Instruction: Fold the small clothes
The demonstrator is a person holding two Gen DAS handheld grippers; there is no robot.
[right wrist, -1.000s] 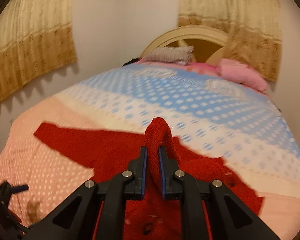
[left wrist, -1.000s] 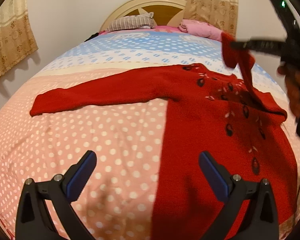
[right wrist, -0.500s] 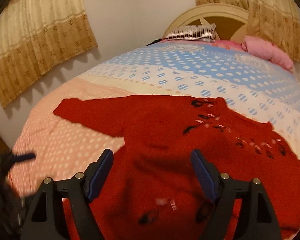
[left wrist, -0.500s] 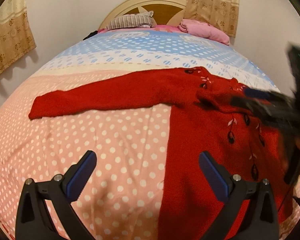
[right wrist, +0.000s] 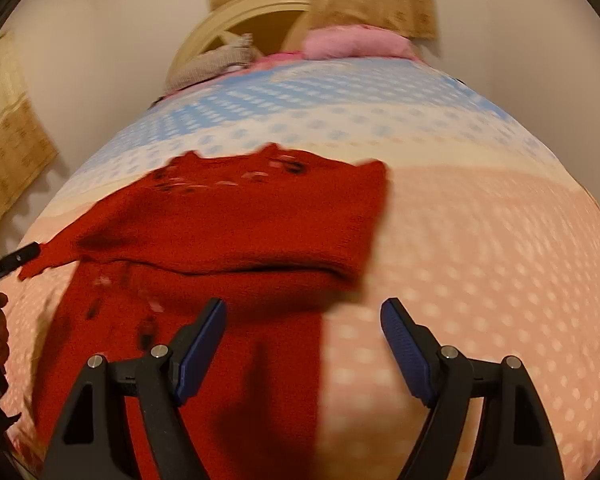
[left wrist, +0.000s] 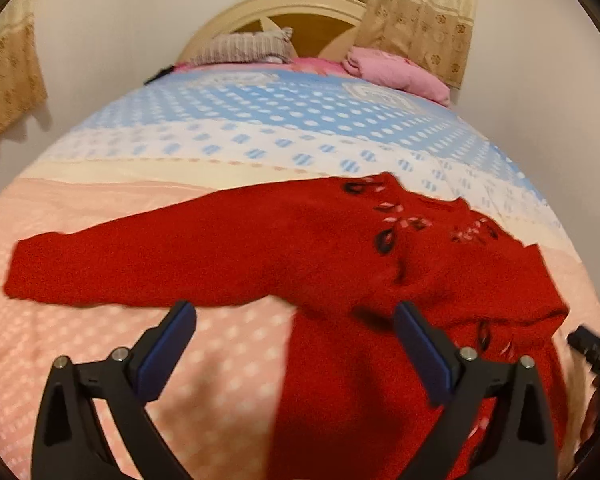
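Observation:
A small red knitted cardigan (left wrist: 340, 264) with dark buttons lies flat on the dotted bedspread (left wrist: 140, 344). Its left sleeve (left wrist: 112, 268) stretches out to the left. Its right sleeve (right wrist: 236, 228) is folded across the chest. My left gripper (left wrist: 296, 332) is open and empty, hovering just above the cardigan's left armpit. My right gripper (right wrist: 304, 328) is open and empty above the cardigan's right edge. The right gripper's tip also shows at the right edge of the left wrist view (left wrist: 592, 348).
The bed has a blue dotted band (left wrist: 284, 112) farther back and a cream headboard (left wrist: 284, 12). A striped pillow (left wrist: 240, 46) and a pink bundle (left wrist: 396, 70) lie at the head. Curtains (left wrist: 420, 16) hang behind.
My right gripper let go of the right sleeve, which now lies folded across the chest, and drew back to the cardigan's right side. My left gripper moved forward toward the cardigan.

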